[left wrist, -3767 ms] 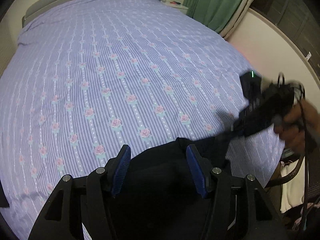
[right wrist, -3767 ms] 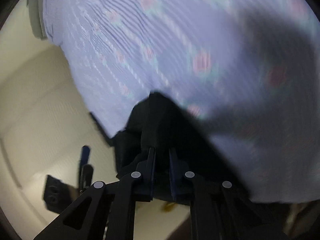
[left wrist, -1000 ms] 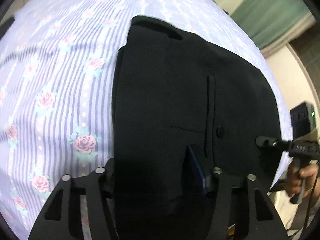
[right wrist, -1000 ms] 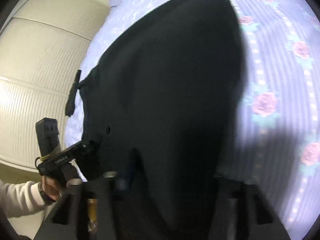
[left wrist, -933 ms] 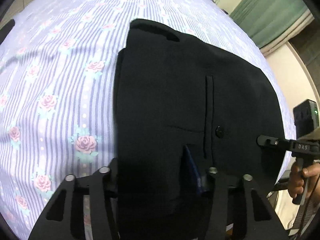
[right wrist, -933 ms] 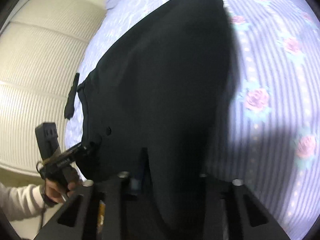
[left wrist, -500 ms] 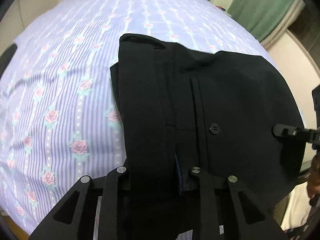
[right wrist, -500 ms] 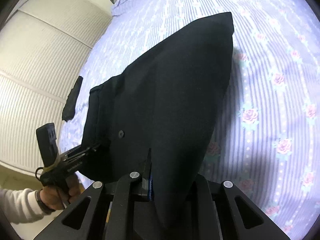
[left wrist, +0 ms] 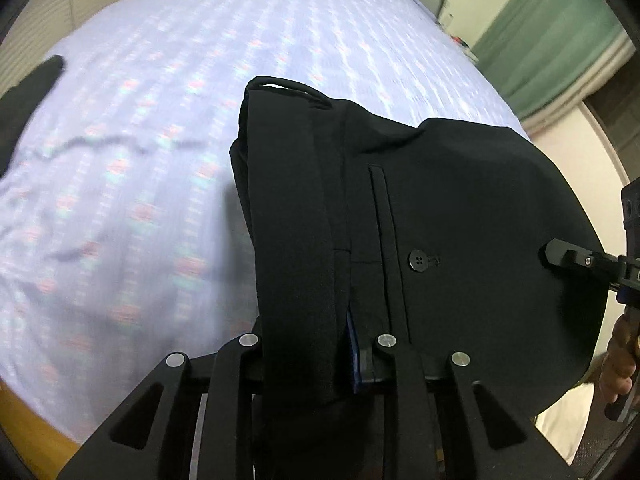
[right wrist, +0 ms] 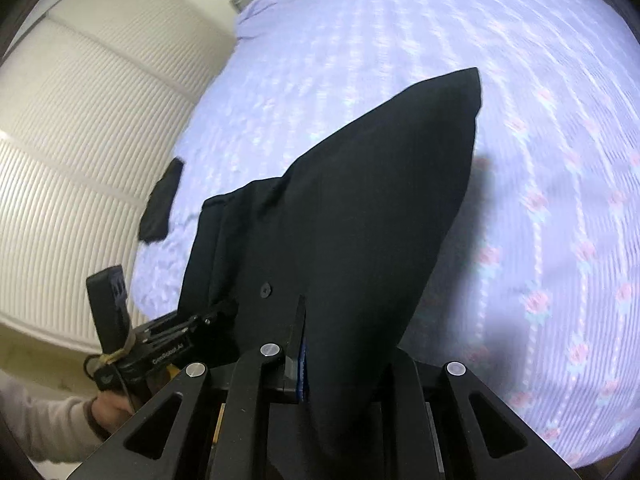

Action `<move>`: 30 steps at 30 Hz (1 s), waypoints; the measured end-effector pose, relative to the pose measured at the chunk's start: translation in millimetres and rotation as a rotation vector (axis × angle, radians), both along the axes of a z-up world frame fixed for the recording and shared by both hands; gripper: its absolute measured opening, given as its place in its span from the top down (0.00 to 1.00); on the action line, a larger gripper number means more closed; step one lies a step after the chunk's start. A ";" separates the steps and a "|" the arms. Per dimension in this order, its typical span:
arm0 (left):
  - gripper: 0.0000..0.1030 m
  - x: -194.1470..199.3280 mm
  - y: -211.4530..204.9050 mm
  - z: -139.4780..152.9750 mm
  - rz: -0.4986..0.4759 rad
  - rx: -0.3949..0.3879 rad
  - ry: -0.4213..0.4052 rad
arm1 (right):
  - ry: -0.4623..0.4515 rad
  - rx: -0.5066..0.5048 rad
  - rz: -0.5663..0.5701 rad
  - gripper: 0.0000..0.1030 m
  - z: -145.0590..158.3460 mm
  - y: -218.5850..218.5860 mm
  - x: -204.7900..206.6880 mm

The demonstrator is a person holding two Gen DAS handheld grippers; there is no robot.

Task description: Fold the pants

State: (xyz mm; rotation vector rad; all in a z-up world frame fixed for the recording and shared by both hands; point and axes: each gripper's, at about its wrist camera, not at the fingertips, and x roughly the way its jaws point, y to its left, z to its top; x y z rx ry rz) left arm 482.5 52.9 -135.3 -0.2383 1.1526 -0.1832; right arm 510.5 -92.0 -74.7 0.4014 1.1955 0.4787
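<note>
Black pants [left wrist: 460, 216] hang folded over, held up above the bed by both grippers at the waistband end. A back pocket slit and a button [left wrist: 418, 259] face the left wrist view. My left gripper [left wrist: 340, 344] is shut on the pants' left edge, cloth draped over its fingers. My right gripper [right wrist: 320, 344] is shut on the pants [right wrist: 360, 216] at the other side. In the left wrist view the right gripper's tip [left wrist: 568, 258] shows clamped at the cloth's right edge. In the right wrist view the left gripper [right wrist: 188, 328] shows at the lower left.
The bed [left wrist: 160, 92] has a lilac striped sheet with pink roses [right wrist: 560, 160]. A small dark item [right wrist: 160, 204] lies near the bed's left edge. White slatted wardrobe doors [right wrist: 80, 160] stand left, a green curtain [left wrist: 560, 32] at the far right.
Both grippers have lifted the pants and drawn back, so the cloth hangs higher and more of the bed shows. The fingers have closed tighter on the fabric.
</note>
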 end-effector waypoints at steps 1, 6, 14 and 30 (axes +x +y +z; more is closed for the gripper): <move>0.78 0.5 13.1 8.2 0.013 0.014 -0.004 | -0.005 0.006 0.020 0.86 4.4 11.9 5.9; 0.78 5.4 93.5 49.8 0.080 0.081 -0.036 | -0.040 0.046 0.104 0.86 21.8 90.4 39.3; 0.78 58.9 265.2 102.2 0.184 0.198 -0.125 | -0.134 0.176 0.204 0.86 40.4 281.4 115.3; 0.77 171.1 563.0 62.7 0.188 0.303 -0.127 | -0.134 0.340 0.190 0.86 -24.9 608.1 236.2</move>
